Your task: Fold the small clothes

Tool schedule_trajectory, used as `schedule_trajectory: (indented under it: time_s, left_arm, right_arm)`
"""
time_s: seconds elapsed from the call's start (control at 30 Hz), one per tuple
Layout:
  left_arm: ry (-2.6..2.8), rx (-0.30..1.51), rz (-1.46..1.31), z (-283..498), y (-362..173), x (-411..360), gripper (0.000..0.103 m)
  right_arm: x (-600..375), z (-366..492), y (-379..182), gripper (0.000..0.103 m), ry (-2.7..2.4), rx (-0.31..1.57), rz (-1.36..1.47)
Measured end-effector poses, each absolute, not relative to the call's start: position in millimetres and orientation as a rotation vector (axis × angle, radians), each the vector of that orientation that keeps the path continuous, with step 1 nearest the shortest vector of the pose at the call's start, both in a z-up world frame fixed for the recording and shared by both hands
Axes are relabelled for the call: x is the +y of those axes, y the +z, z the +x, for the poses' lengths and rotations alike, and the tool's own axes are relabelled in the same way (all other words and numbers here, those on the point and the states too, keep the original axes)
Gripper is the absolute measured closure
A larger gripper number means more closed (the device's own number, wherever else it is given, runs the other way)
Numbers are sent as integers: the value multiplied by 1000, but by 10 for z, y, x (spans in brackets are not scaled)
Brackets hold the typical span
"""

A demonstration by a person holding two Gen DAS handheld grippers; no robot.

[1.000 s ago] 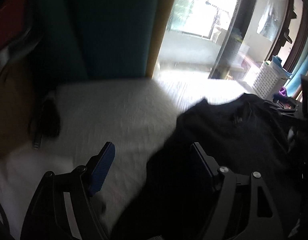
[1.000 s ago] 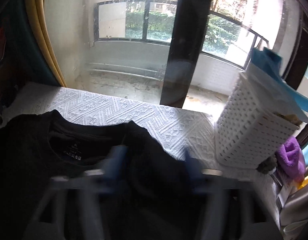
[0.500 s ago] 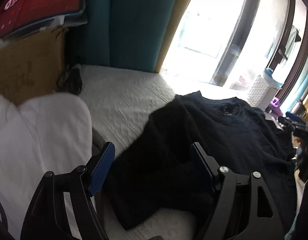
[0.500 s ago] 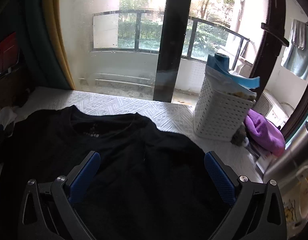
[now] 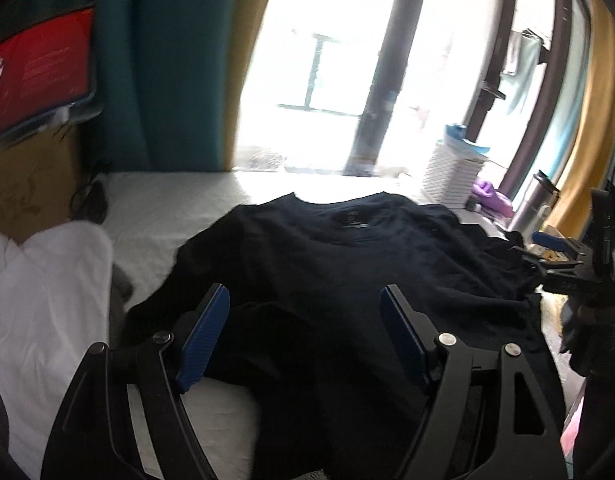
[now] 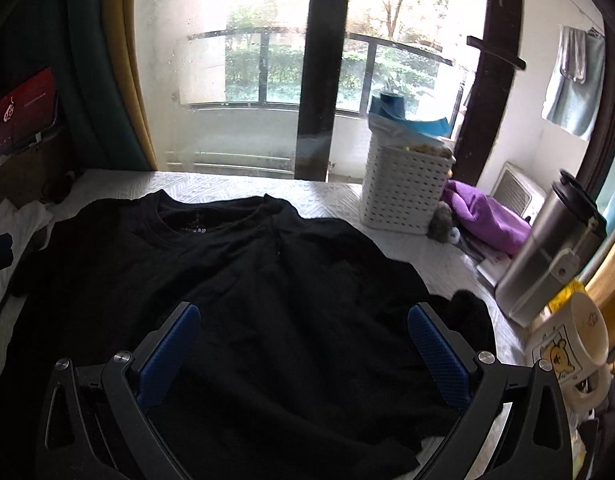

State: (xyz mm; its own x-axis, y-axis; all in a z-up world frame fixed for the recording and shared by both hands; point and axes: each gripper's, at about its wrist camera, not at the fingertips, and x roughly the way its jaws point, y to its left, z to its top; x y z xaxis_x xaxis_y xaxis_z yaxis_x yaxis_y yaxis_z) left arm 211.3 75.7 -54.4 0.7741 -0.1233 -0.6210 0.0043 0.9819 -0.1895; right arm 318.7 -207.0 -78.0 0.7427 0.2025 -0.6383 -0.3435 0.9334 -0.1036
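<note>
A black T-shirt (image 5: 347,264) lies spread on the white quilted bed (image 5: 163,196), collar toward the window. It also shows in the right wrist view (image 6: 267,292). My left gripper (image 5: 305,304) is open and empty, held above the shirt's near left part. My right gripper (image 6: 303,322) is open and empty above the shirt's near hem. The right gripper also shows at the right edge of the left wrist view (image 5: 563,256).
A white cloth (image 5: 39,300) lies at the left. A white perforated basket (image 6: 403,192), purple fabric (image 6: 487,216), a steel flask (image 6: 547,256) and a mug (image 6: 571,340) stand along the bed's right side. A glass door (image 6: 267,80) is behind.
Both grippers have pulled back and risen from the shirt, so more of it shows. The left view has swung right toward the window. Both stay open.
</note>
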Motion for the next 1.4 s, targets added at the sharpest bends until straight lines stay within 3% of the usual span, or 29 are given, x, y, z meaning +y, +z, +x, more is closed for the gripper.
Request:
schedule_trajectory:
  time_s: [0.7, 0.9, 1.2, 1.27, 1.4]
  left_arm:
    - [-158, 730, -122, 2278, -532, -107, 26]
    - [-149, 737, -111, 2307, -538, -98, 26]
    - [-126, 739, -132, 2300, -574, 62, 26]
    - [-119, 744, -137, 2308, -600, 112, 26]
    - [-107, 745, -149, 2302, -628, 209, 26]
  right_arm:
    - [-3121, 3004, -867, 0, 194, 682, -58]
    - [-3407, 3122, -931, 18, 152, 697, -5]
    - [-3597, 3341, -1114, 21, 98, 748, 101]
    - [-3614, 3388, -1187, 44, 94, 778, 96]
    - [-3616, 3442, -1320, 44, 97, 821, 114]
